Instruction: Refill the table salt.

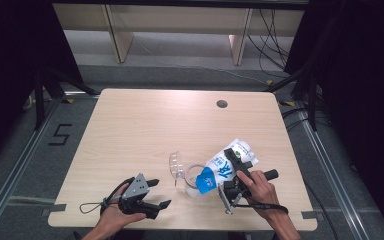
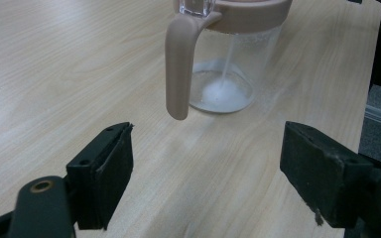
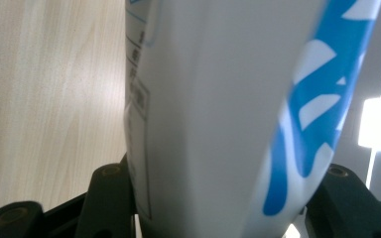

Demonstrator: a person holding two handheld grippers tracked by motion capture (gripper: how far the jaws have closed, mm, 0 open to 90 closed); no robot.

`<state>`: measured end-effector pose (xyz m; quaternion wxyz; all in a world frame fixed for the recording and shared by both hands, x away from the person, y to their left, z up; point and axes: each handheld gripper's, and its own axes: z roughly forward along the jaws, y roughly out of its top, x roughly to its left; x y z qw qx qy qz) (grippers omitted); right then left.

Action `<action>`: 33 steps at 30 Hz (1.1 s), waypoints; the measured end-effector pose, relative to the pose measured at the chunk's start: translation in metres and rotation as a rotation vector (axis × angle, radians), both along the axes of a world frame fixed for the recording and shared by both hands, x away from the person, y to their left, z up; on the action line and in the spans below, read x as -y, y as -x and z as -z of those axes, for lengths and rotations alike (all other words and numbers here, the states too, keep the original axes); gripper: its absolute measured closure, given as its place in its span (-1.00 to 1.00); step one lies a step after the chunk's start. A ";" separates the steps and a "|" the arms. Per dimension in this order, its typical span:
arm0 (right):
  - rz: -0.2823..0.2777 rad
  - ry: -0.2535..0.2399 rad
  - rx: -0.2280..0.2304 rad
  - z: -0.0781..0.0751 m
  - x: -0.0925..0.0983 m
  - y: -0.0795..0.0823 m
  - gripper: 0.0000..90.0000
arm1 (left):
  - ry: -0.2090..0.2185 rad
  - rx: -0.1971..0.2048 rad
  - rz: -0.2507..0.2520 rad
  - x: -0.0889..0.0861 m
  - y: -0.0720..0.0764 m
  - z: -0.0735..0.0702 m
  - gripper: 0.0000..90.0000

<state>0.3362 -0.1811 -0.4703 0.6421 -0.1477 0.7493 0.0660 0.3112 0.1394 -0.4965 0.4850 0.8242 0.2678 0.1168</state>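
Left gripper (image 1: 161, 193) at seven o'clock on the table (image 1: 130, 130), jaws wide apart, holding nothing. At six o'clock, clear plastic jug (image 2: 226, 59) with beige lid and handle (image 2: 177, 69), a little white powder in the bottom; stiff, light, smooth, probably best taken by that handle. Just to its right, soft white-and-blue pouch (image 3: 218, 109), tilted toward the jug, squeezed between the right gripper (image 1: 232, 167) jaws; likely floppy, slippery, so gripped mid-body.
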 end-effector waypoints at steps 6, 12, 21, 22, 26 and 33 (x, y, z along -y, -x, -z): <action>0.000 0.002 0.008 -0.001 0.000 0.000 0.10 | -0.003 0.004 0.001 0.000 0.000 0.000 -0.54; 0.003 0.007 0.011 -0.001 0.000 0.001 0.10 | -0.004 0.000 0.001 0.000 0.000 0.000 -0.54; 0.003 0.016 0.017 -0.001 0.000 0.000 0.10 | -0.002 0.005 0.002 0.000 0.000 0.000 -0.54; -0.004 0.013 0.024 -0.001 0.000 0.000 0.10 | -0.004 0.001 0.001 0.000 0.000 0.000 -0.54; -0.005 0.019 0.018 -0.001 0.000 0.000 0.11 | -0.009 0.007 0.003 -0.001 -0.001 0.000 -0.54; -0.028 0.023 0.048 -0.002 -0.001 0.000 0.11 | -0.003 0.004 0.004 0.000 0.000 0.000 -0.54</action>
